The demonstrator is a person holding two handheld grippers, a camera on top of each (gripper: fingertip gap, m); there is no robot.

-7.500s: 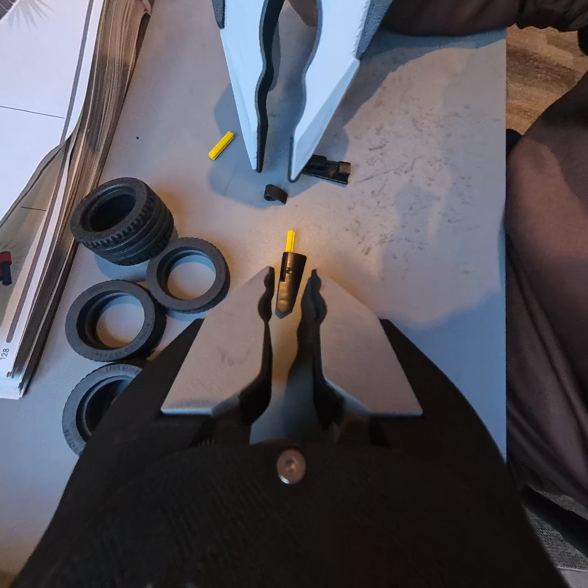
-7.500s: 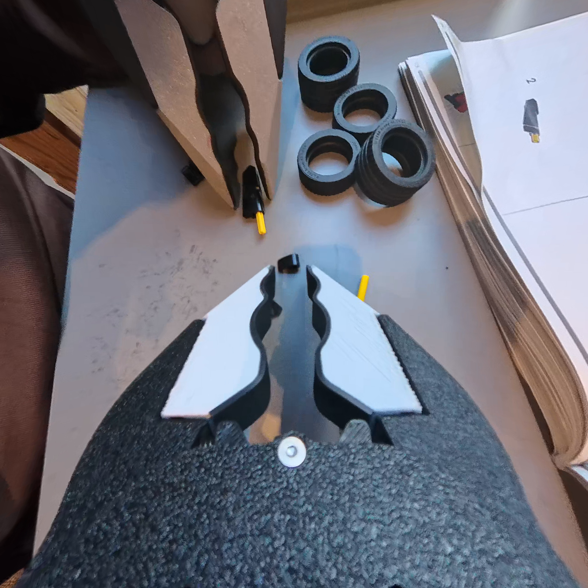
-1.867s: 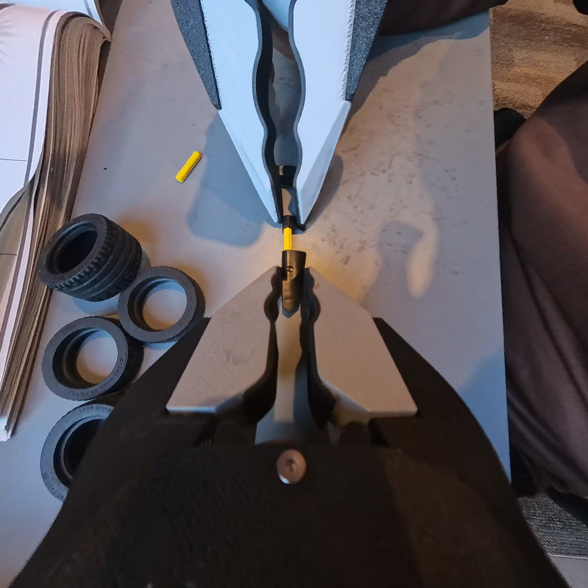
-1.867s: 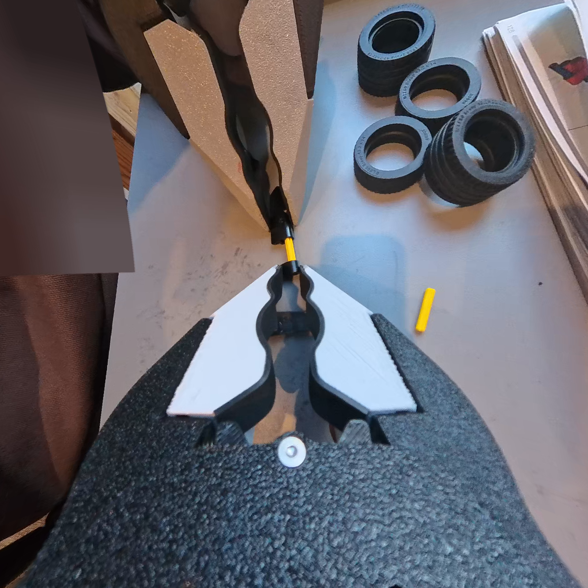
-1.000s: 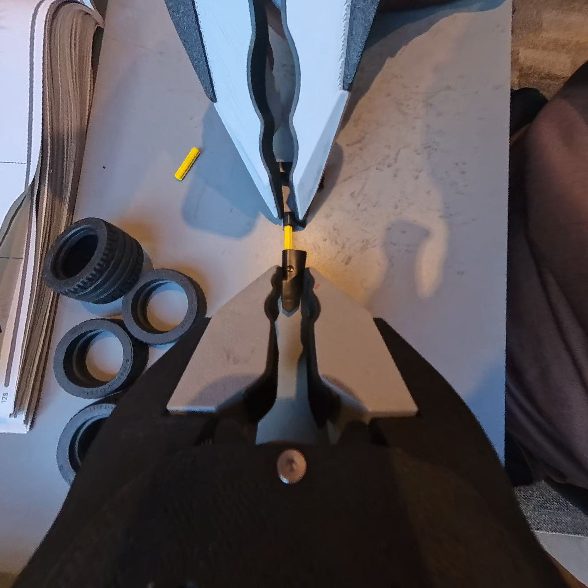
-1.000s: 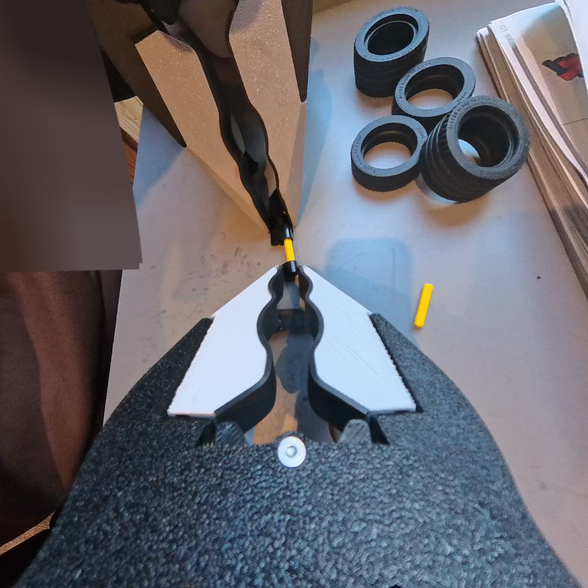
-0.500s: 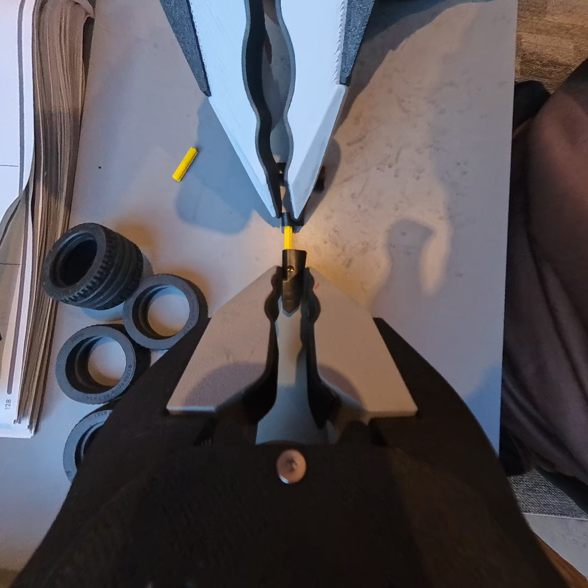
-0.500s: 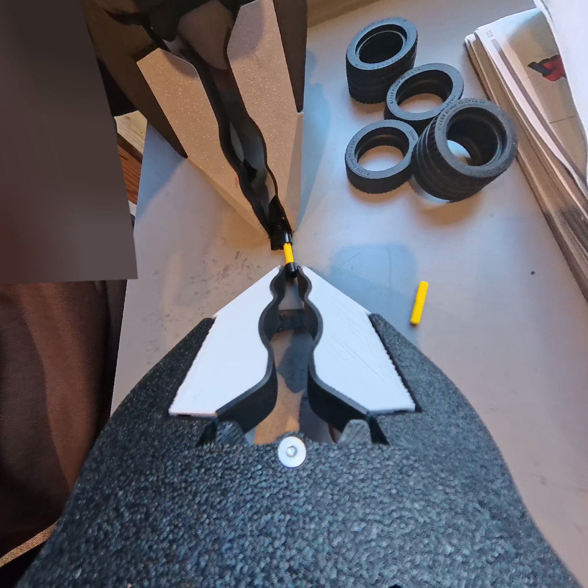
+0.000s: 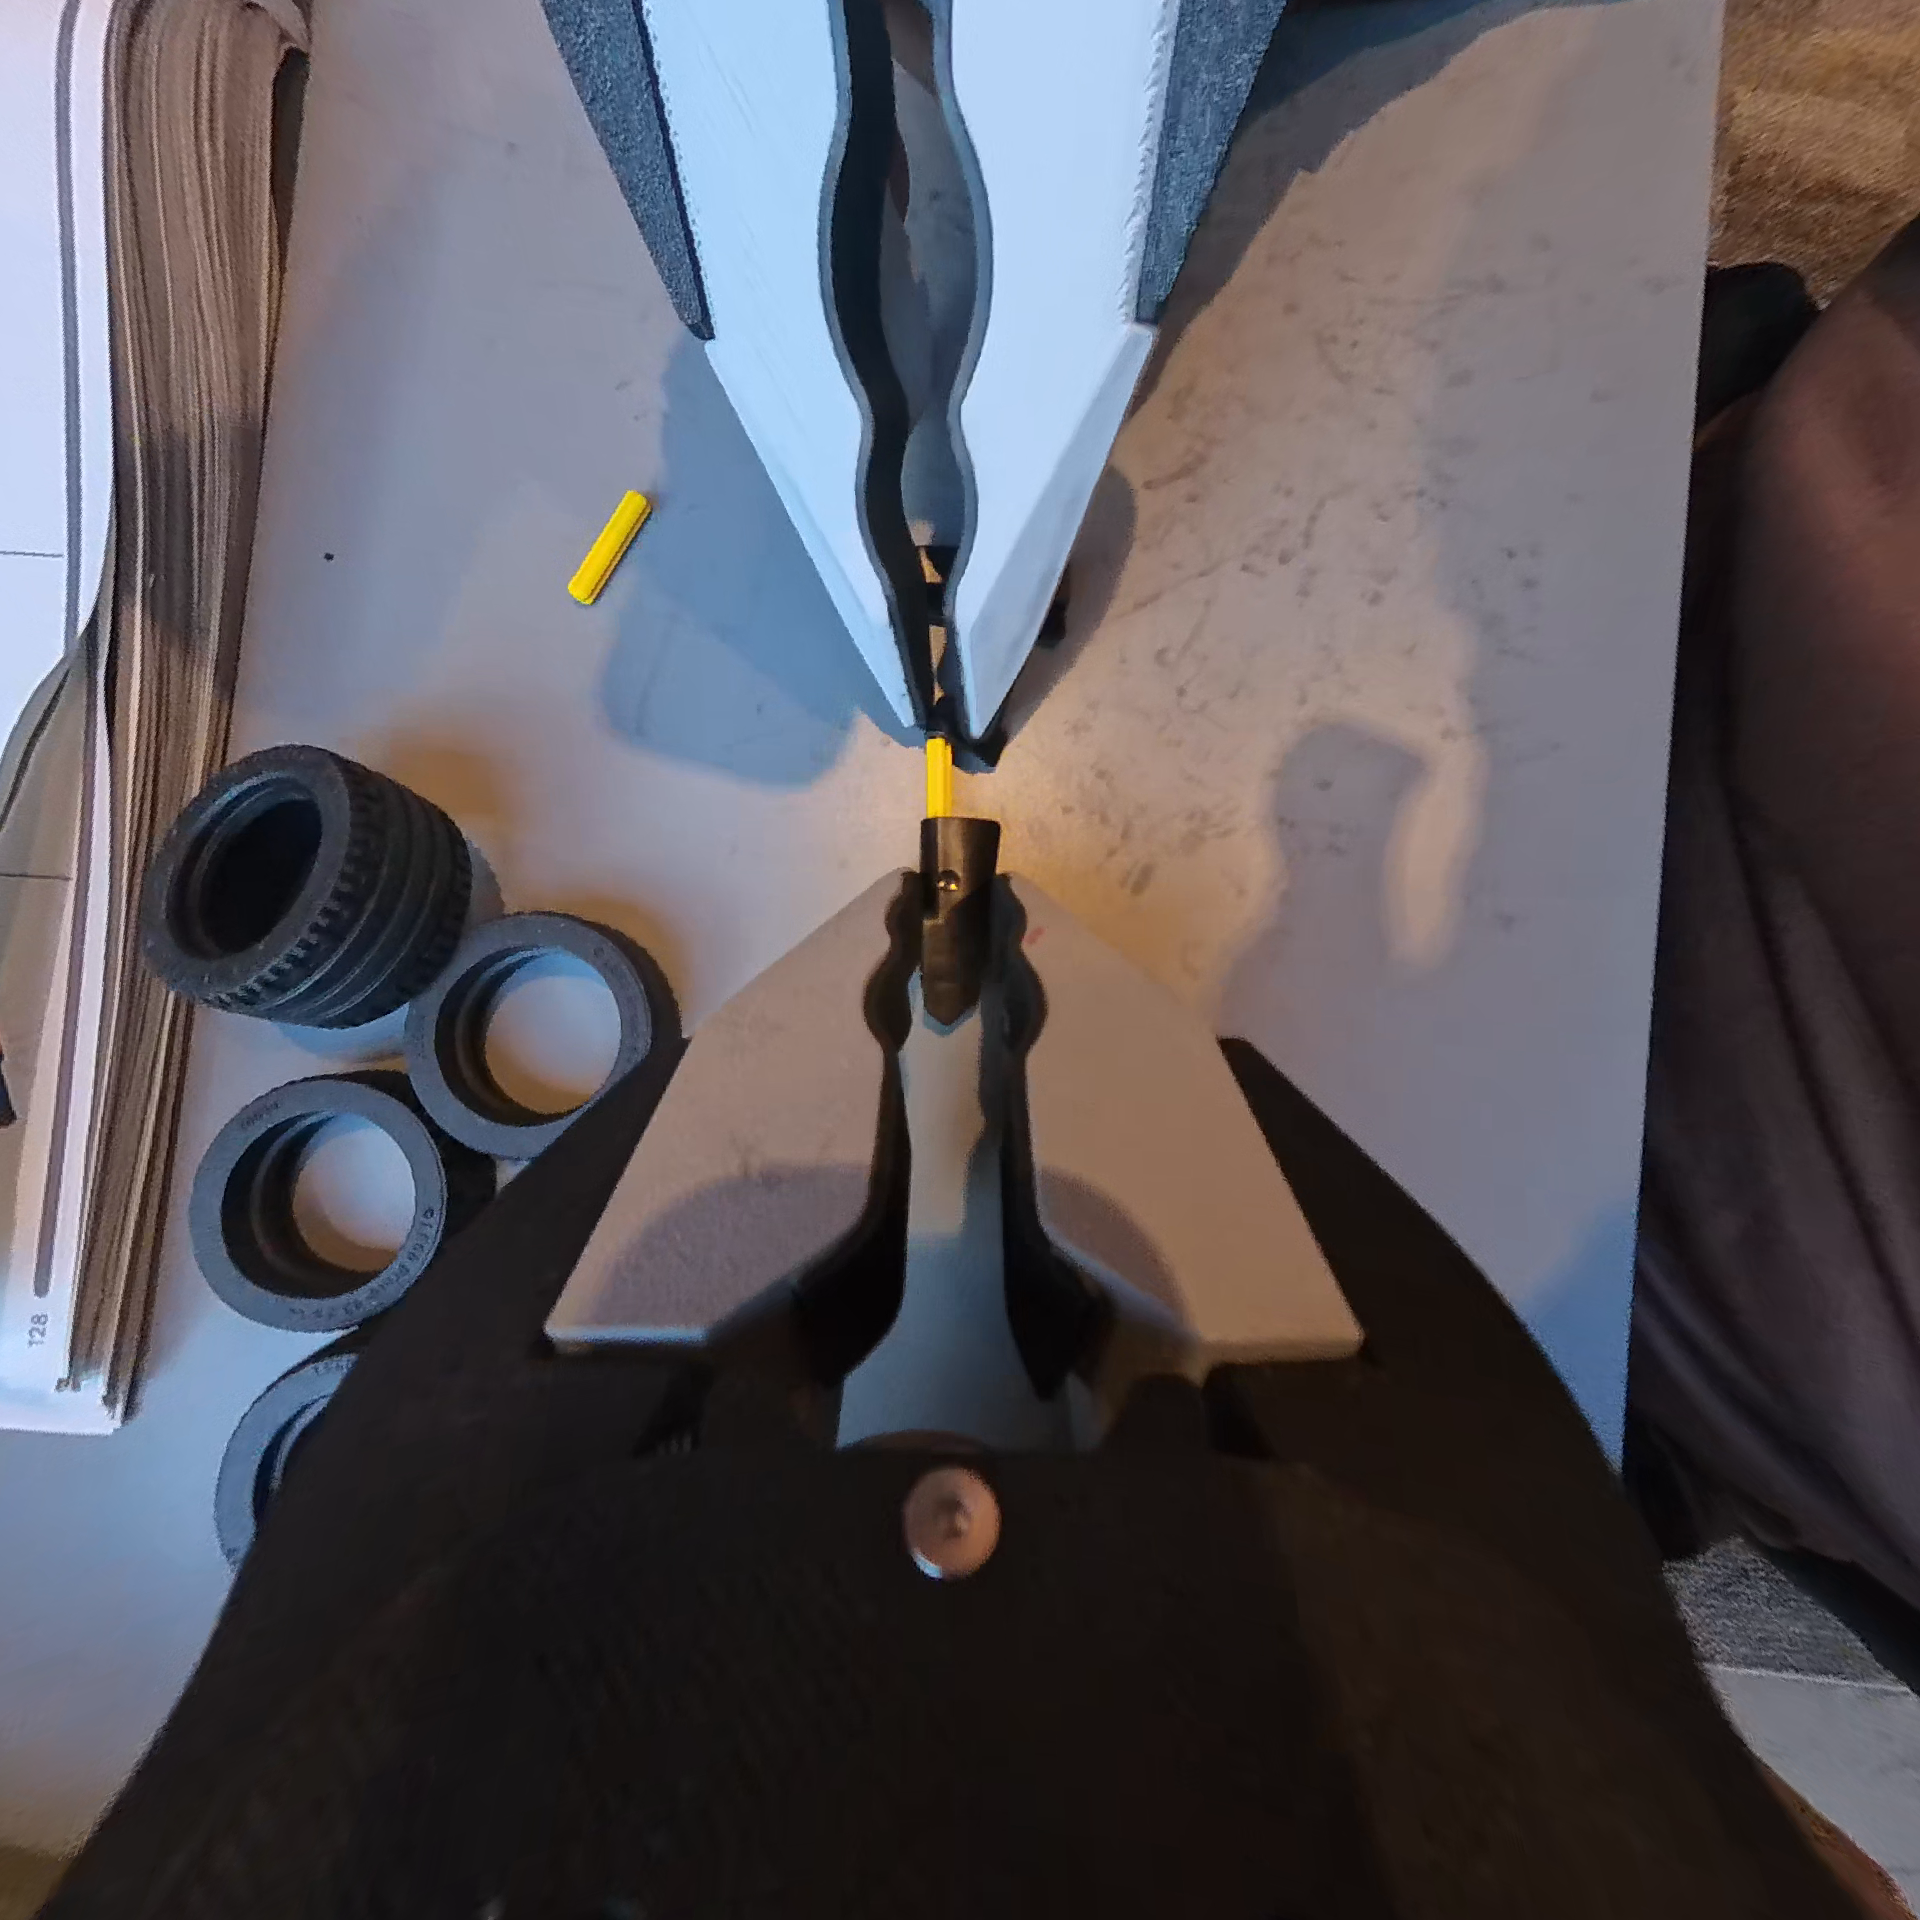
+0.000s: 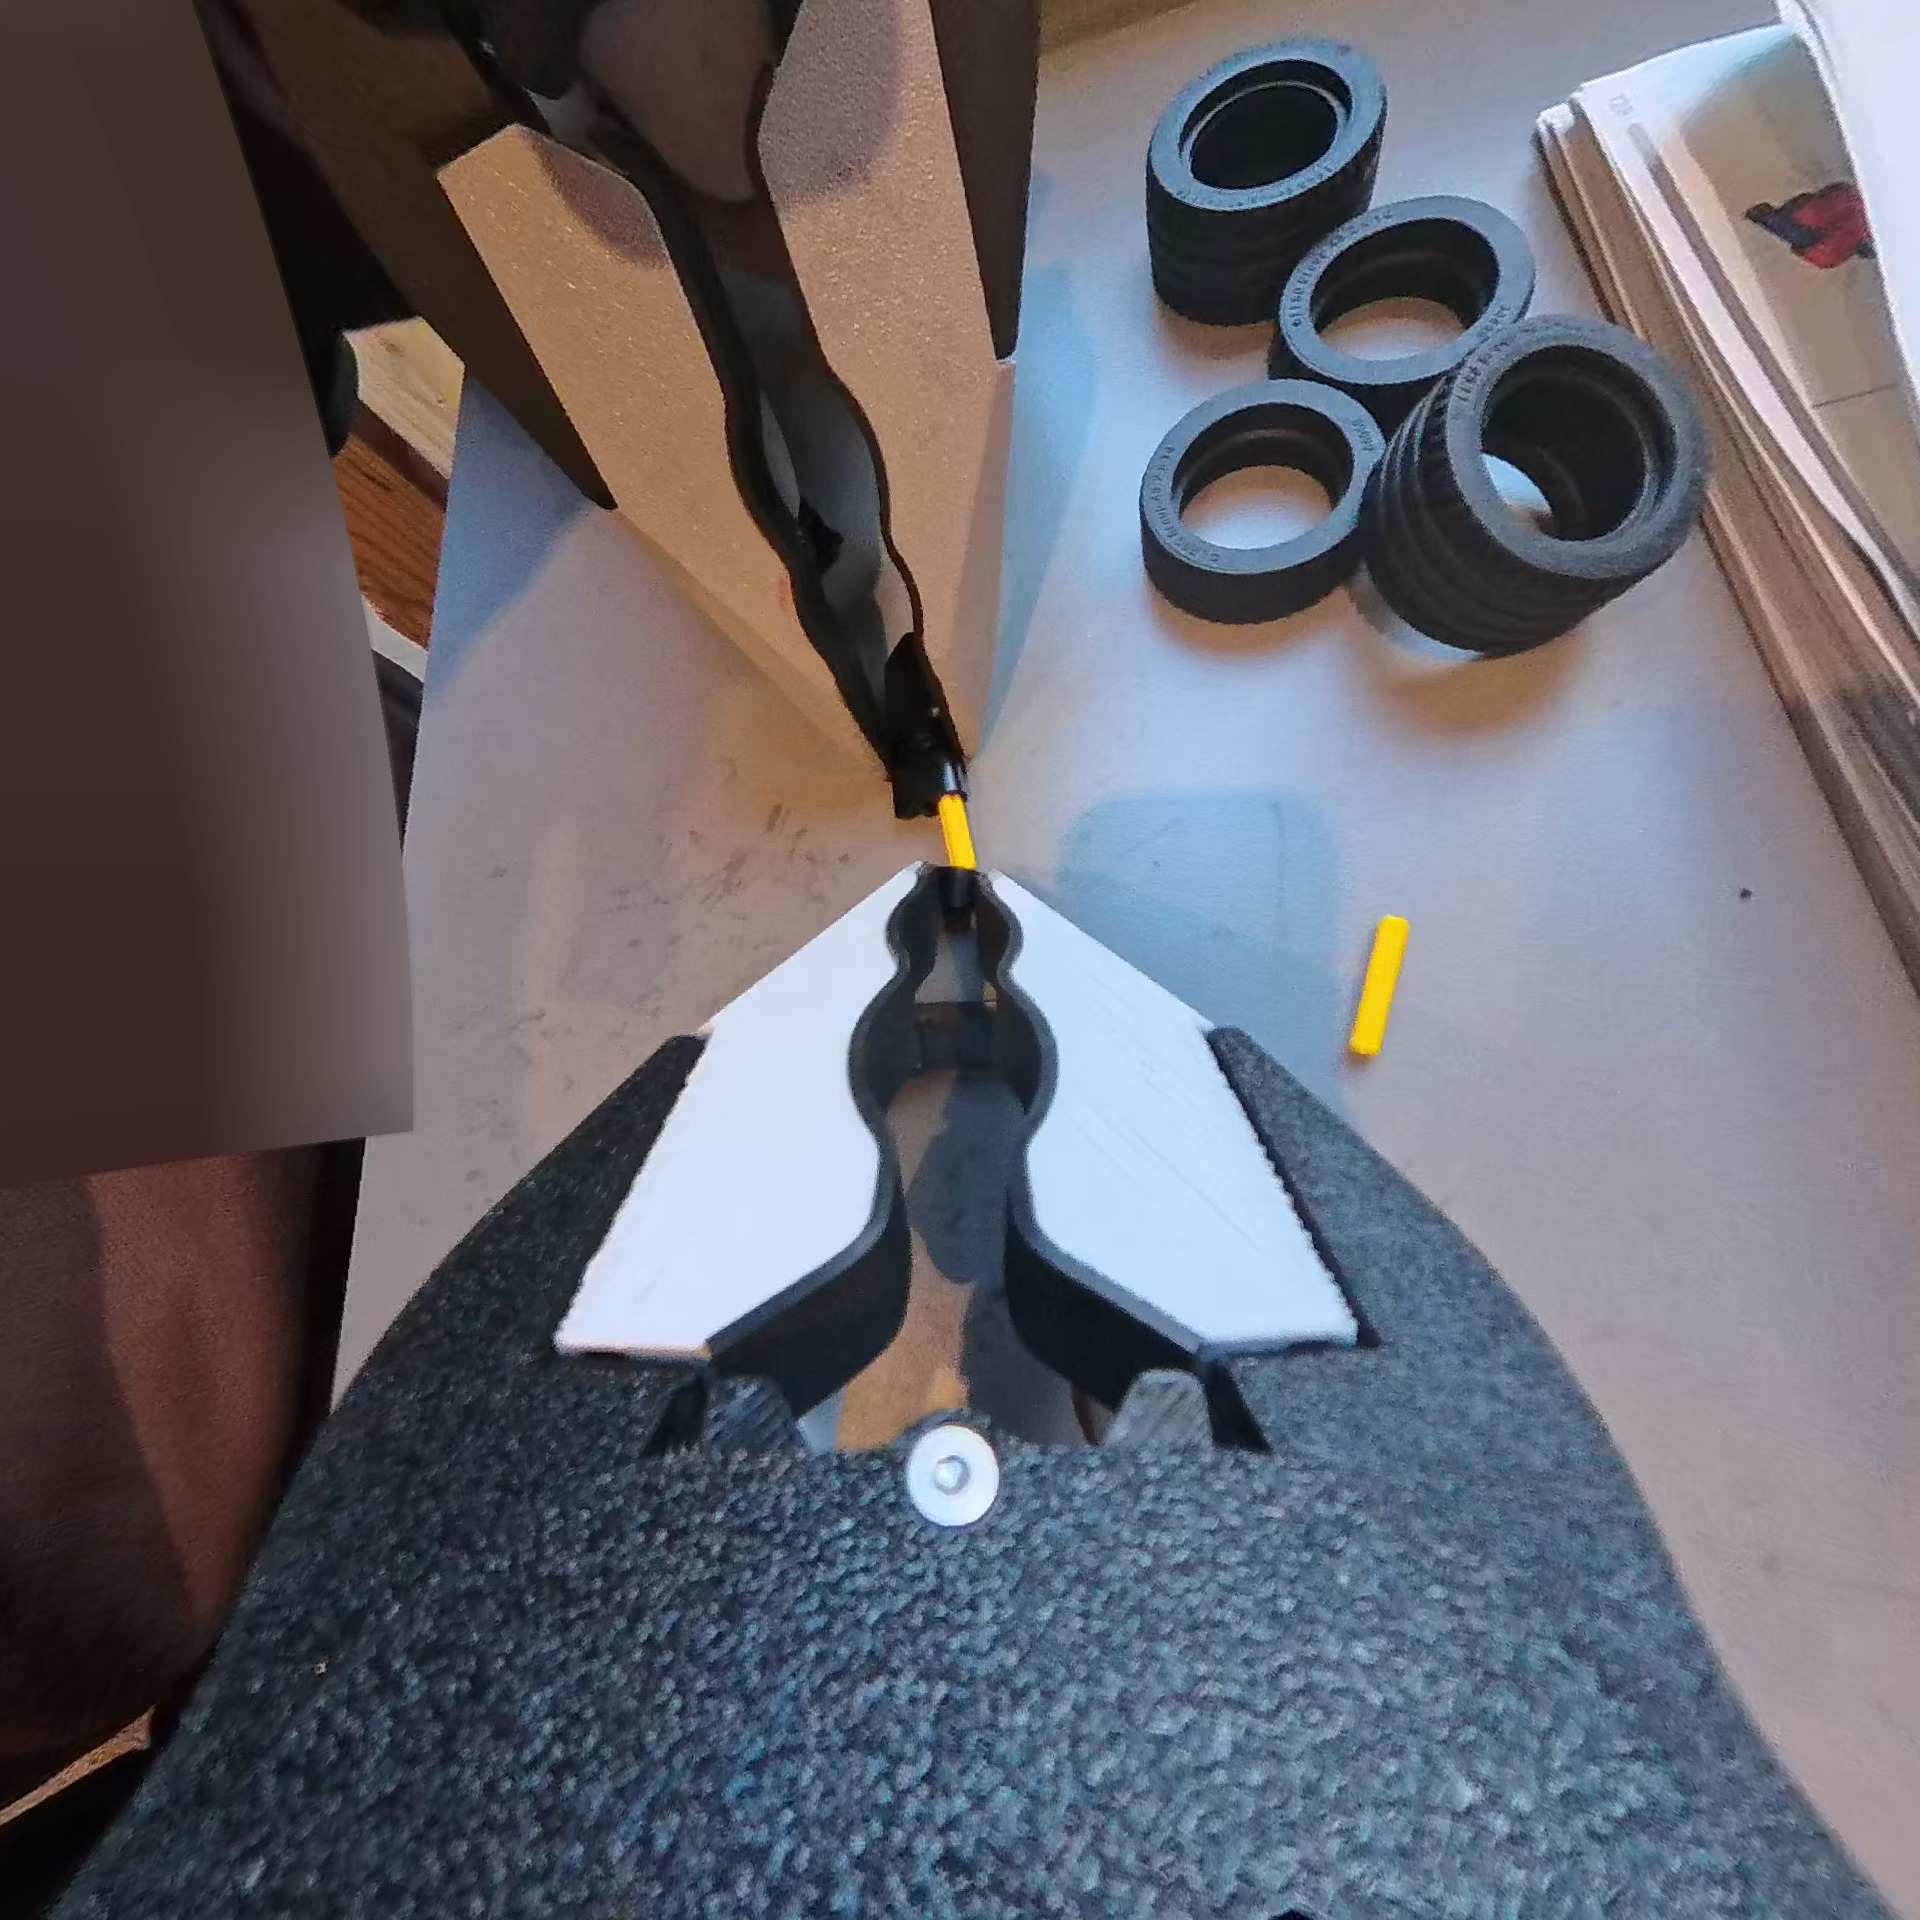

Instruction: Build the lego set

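- Left gripper (image 9: 951,883): fingers closed on a black connector piece (image 9: 956,914), which juts forward past the fingertips.
- Yellow axle (image 9: 938,774) sticks out of the connector's front end and spans the gap toward the right gripper (image 10: 954,883).
- Right gripper: fingers pinched on a small black piece (image 10: 954,896) at the very tips; this piece sits on the far end of the axle.
- The two grippers face each other tip to tip, above the grey table (image 9: 1351,468).
- Loose yellow axle (image 10: 1379,985) lies on the table, beside the right gripper.
- Four black tyres (image 10: 1538,488) clustered on the table, next to a thick instruction booklet (image 9: 114,520).
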